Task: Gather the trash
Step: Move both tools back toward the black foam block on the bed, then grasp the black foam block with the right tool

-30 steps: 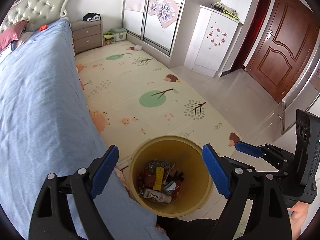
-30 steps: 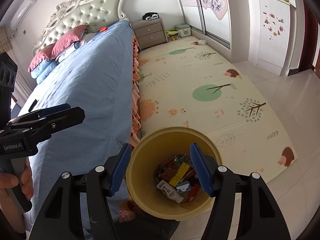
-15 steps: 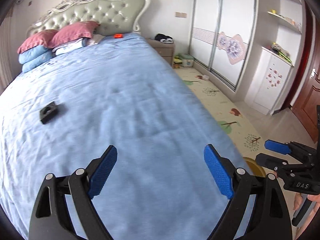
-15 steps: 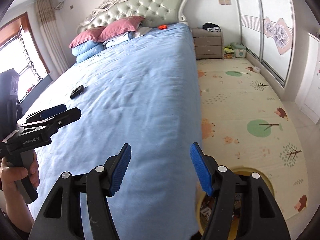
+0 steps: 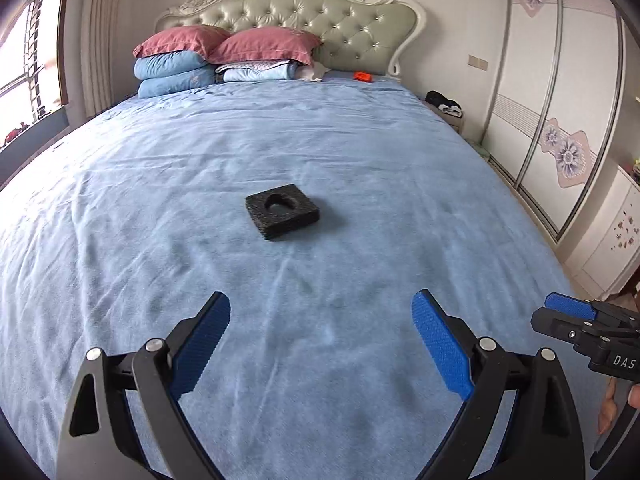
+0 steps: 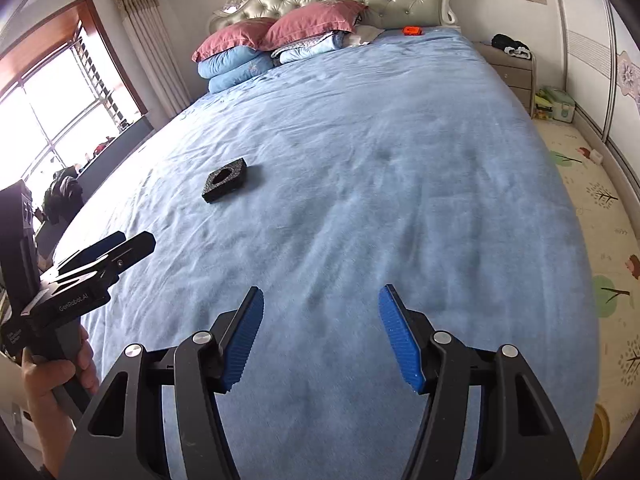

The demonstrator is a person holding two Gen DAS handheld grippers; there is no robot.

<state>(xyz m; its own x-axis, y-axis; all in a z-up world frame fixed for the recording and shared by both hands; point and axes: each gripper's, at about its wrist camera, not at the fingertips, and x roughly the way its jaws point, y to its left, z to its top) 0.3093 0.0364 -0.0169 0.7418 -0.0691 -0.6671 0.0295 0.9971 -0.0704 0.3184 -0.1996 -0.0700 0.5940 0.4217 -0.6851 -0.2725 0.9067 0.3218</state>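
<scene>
Black foam square point(image 5: 282, 211) flat on blue bed point(image 5: 360, 160), at 12 o'clock of left tongs point(image 5: 320, 340). Left tongs just opening, wide, empty; right tongs point(image 6: 321, 336) parted, empty. Advise: approach low, straddle opposite edges, pinch firmly; soft sheet may bunch.

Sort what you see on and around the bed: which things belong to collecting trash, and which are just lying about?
Belongs to the job:
black foam square
left gripper, open and empty
right gripper, open and empty

Just lying about:
pillows
orange object by the headboard
nightstand
</scene>
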